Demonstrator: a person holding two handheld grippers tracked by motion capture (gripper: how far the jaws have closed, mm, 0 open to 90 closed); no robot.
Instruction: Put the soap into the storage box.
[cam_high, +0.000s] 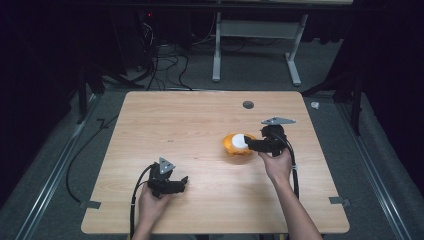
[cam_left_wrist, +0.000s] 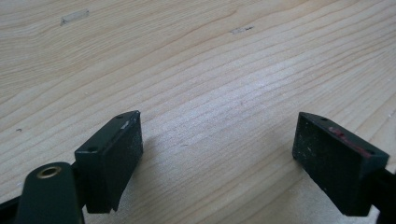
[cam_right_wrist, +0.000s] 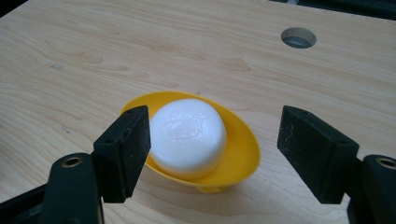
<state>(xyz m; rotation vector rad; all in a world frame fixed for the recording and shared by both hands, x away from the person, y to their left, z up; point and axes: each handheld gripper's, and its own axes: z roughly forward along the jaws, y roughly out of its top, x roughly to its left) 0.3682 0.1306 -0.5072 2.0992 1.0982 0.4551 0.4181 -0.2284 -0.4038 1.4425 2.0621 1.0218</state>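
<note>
Hovering with jaws spread wide, the right gripper faces a round white puck-shaped object lying in a shallow yellow plastic bowl.
The bowl stands right of centre on the pale wooden surface; the left gripper, also gaping, holds nothing near the front edge.

High view looks down over the table; both gripper views skim that wood closely.

Yellow bowl: near rim partly hidden behind one jaw of the right tongs; its foot barely visible. White lump: underside hidden inside the bowl. Person's forearms: cut off at the bottom edge, high view.
</note>
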